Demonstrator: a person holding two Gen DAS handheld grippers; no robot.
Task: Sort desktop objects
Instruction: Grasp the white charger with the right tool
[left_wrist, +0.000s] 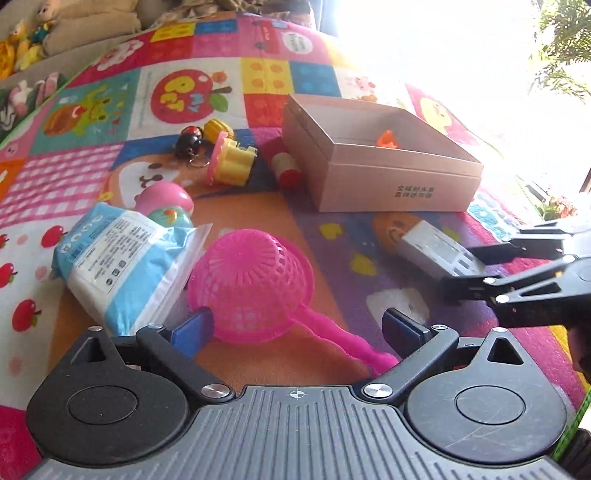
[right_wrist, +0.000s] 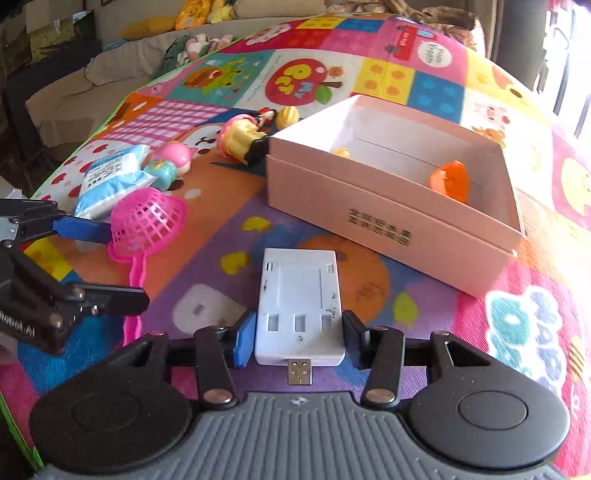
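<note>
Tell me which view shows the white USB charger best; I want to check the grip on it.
The right wrist view: the white USB charger lies centred, whole, plug toward the camera, between the right gripper fingers, which flank its sides. In the left wrist view it sits at the right edge, partly hidden behind those fingers.

Left gripper (left_wrist: 297, 325) fingers spread wide over pink basket (left_wrist: 251, 284) — cardboard box (left_wrist: 399, 184) beyond

Counted on the play mat (right_wrist: 332, 48)

One cardboard box (right_wrist: 388, 229), one white charger (right_wrist: 299, 295), one pink net scoop (left_wrist: 251, 284), one wipes pack (left_wrist: 122, 258), two orange toys inside the box.
</note>
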